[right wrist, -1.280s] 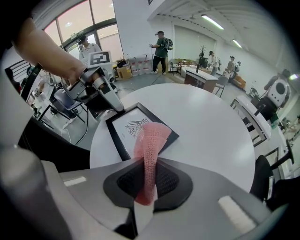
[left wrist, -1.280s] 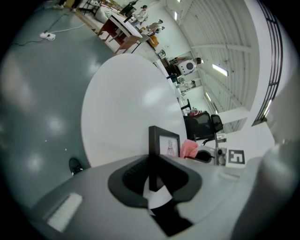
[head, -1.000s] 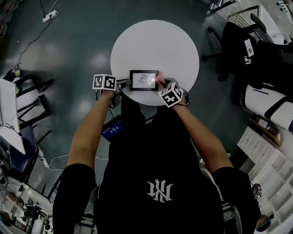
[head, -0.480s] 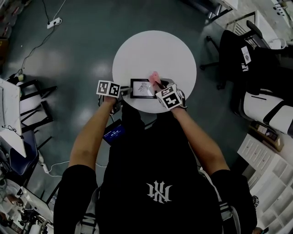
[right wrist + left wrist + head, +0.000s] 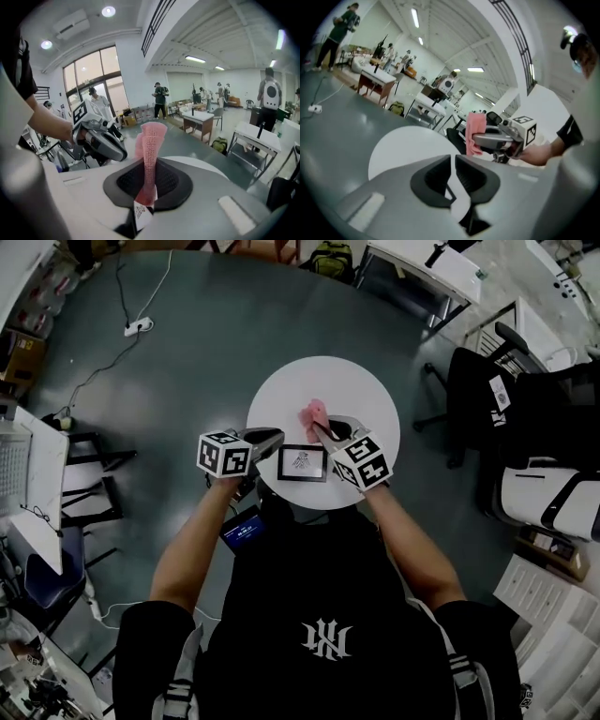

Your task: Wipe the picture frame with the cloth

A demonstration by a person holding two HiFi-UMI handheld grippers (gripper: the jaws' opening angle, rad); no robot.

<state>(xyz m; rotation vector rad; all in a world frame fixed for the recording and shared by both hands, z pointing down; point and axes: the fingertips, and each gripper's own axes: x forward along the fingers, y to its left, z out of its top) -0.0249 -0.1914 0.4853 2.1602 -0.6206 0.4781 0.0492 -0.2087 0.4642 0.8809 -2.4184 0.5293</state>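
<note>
You are holding the pink cloth (image 5: 312,414) up in your right hand-held gripper (image 5: 323,427). Its jaws are squeezing tight on the cloth, and the cloth is sticking up out of them like a little flag. You can see this well in the right gripper view, where the cloth (image 5: 151,154) is standing between the two dark pads.

The picture frame (image 5: 302,463) is lying flat on the round white worktop (image 5: 356,390), close to the edge nearest you. It is sitting between your two hand-held grippers. The cloth is hanging in the air just past the far side of the frame. It is not touching the frame.

Your left hand-held gripper (image 5: 270,438) is holding nothing. Its jaws are almost together, with only a thin slit between them. It is waiting just beside the left side of the frame. I cannot tell if it is touching the frame.

So I am thinking no wiping is going on right now. I cannot tell from here if the glass is clean or dusty. To wipe, you are going to need to bring the cloth down onto the frame and rub it across.

I am not seeing any box, bowl or bin on the worktop. Only the frame is resting there.
</note>
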